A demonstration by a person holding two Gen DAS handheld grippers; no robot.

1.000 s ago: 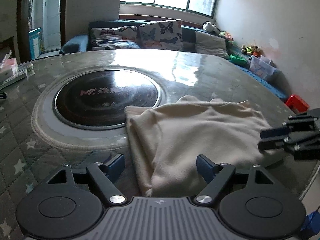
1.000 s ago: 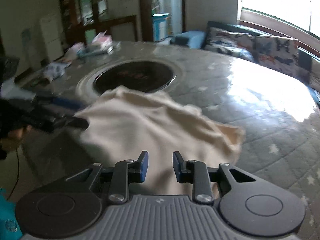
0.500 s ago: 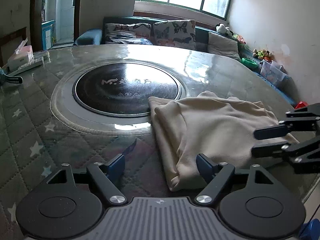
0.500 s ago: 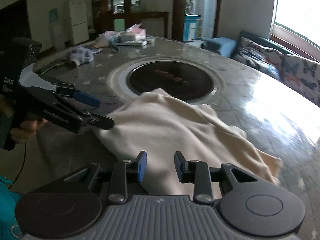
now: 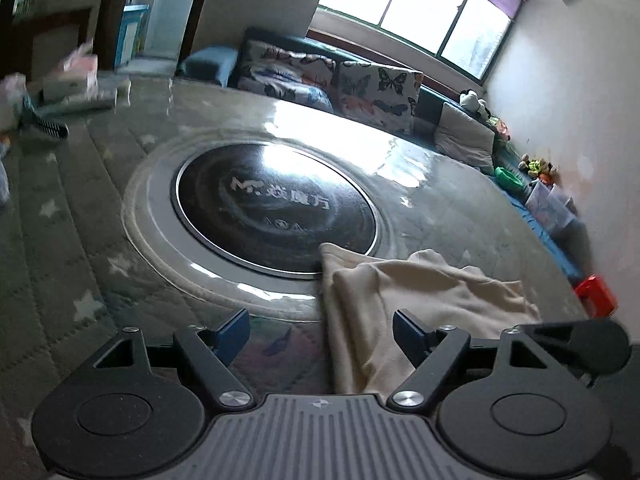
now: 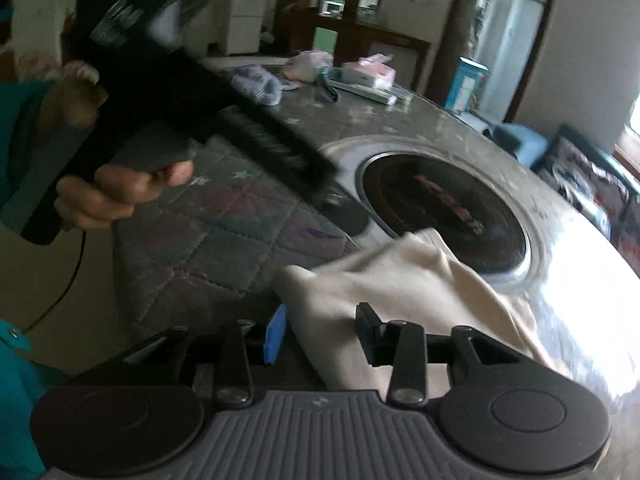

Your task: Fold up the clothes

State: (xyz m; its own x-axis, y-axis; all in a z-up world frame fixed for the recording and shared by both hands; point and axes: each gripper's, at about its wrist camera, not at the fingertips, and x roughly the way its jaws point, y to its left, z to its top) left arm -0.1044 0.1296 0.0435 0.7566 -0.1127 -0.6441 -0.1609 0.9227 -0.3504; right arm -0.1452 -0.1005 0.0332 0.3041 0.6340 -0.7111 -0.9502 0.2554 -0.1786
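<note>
cream garment (image 5: pixel 420 292) folded on table (image 5: pixel 80 240); left claw (image 5: pixel 322 330) wide, empty; right claw (image 6: pixel 322 334) opening over garment.

A round table (image 5: pixel 100 240) with a quilted star cover bears a folded cream garment (image 5: pixel 420 292) beside its dark centre disc (image 5: pixel 276 208).

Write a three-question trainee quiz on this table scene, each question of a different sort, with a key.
1. True or false: the cream garment lies partly folded on the table.
2. Which is nearest the garment's far edge? A. the dark round plate B. the tissue box C. the butterfly cushions
3. Fill in: the left gripper's jaws stand wide ____.

Key: 1 true; 2 A; 3 open
</note>
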